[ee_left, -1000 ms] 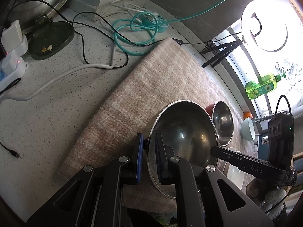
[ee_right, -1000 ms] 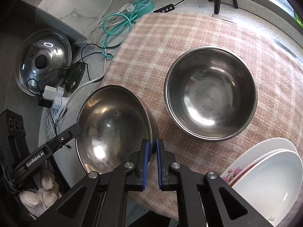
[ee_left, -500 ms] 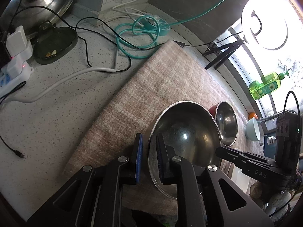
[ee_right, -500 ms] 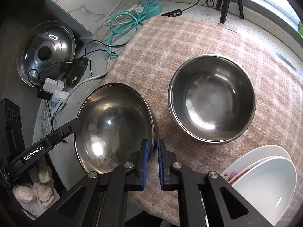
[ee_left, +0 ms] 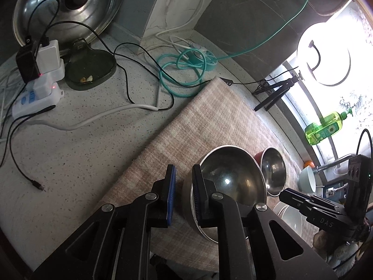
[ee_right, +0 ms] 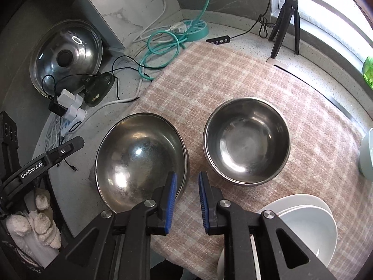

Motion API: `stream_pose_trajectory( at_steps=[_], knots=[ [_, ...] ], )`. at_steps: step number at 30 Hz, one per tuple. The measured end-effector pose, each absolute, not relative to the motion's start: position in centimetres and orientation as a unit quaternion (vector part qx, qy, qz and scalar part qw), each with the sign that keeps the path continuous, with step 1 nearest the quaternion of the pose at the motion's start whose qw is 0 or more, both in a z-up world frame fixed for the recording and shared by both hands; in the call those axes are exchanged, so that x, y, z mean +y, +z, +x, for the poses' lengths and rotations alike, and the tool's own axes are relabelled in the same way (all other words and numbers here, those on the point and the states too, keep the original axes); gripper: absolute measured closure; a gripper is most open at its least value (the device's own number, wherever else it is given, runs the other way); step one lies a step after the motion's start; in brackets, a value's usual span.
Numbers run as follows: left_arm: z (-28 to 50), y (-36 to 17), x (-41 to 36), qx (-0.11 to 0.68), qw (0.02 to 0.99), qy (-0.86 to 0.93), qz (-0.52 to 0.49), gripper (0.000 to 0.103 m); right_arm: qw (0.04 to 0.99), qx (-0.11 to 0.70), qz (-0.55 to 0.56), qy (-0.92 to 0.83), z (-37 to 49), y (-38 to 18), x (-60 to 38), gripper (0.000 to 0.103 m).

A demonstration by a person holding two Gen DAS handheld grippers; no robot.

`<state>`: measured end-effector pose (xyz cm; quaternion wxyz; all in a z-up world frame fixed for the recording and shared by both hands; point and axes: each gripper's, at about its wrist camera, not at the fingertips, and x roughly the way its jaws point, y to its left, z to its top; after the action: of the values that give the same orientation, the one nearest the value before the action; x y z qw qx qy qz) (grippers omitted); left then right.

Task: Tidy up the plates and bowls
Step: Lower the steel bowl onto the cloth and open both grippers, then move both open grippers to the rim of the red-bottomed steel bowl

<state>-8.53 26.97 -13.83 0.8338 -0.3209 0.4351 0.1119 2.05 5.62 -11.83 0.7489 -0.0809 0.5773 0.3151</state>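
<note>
The steel bowl is pinched at its rim by the left gripper — the right gripper fingers have just been opening, nothing held between them.

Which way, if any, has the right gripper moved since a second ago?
Yes: right gripper has backed away upward; the second steel bowl looks smaller. Its jaws have just been opening, leaving the large bowl, nothing between them.

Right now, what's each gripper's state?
Left gripper: closed down at large steel bowl's rim; hold unclear.
Right gripper: open, jaws just opening; bowl rim between them, unpressed.
</note>
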Motion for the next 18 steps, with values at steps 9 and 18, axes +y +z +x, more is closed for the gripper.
stream_pose_trajectory(
  at_steps=[9, 18],
  knots=[
    [-9.0, -12.4, 26.0, 0.424, 0.843, 0.109, -0.312, 0.09, 0.769, 0.539, -0.078, 0.336, 1.7, -9.1, 4.4, 0.085],
    [-7.9, -11.0, 23.6, 0.425, 0.86, 0.096, -0.265, 0.09, 0.786, 0.519, -0.052, 0.332, 1.8, -8.3, 2.5, 0.085]
  ],
)
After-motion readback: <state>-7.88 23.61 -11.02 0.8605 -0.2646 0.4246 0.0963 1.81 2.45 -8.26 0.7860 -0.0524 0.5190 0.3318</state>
